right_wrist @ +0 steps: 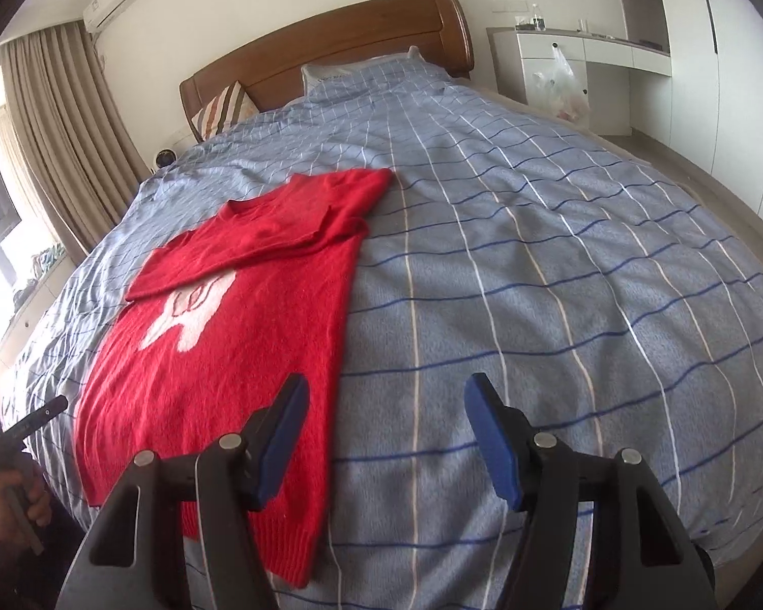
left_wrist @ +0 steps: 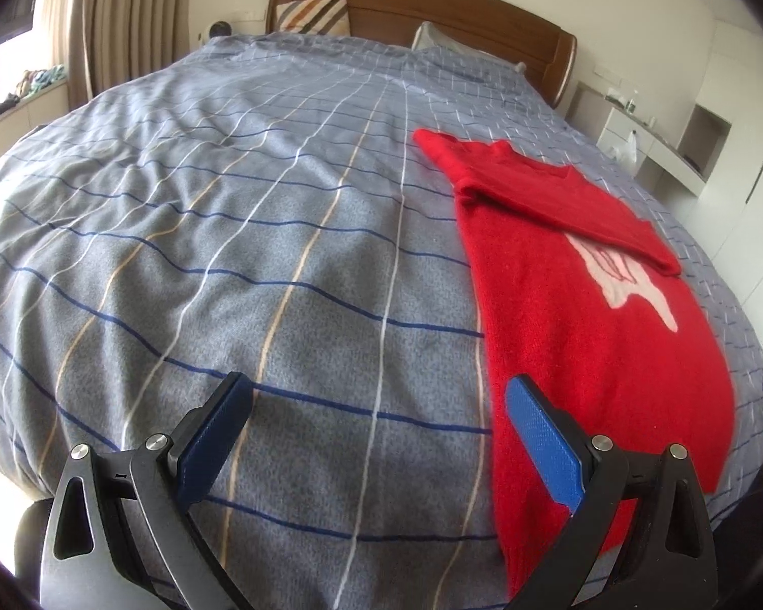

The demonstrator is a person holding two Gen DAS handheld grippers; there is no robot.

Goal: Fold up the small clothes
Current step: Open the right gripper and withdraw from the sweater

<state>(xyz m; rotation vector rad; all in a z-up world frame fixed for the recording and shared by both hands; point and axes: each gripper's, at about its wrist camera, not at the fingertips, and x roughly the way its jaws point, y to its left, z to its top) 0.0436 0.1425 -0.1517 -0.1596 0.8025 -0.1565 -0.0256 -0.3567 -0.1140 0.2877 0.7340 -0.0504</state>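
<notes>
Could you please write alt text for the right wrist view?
A red sweater lies flat on a grey checked bedspread, one sleeve folded across its chest. The right gripper hovers open near the sweater's hem, holding nothing. A wooden headboard stands behind.

Bed, wooden headboard: grey-blue checked duvet cover. On it: one red sweater, pale motif on the front, sleeve folded across the chest; striped cushion and white pillow against the headboard.

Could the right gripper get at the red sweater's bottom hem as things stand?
Probably yes: the right gripper is open and empty, and the red sweater lies flat on the bedspread with its hem just beside the fingers, nothing covering it.
</notes>
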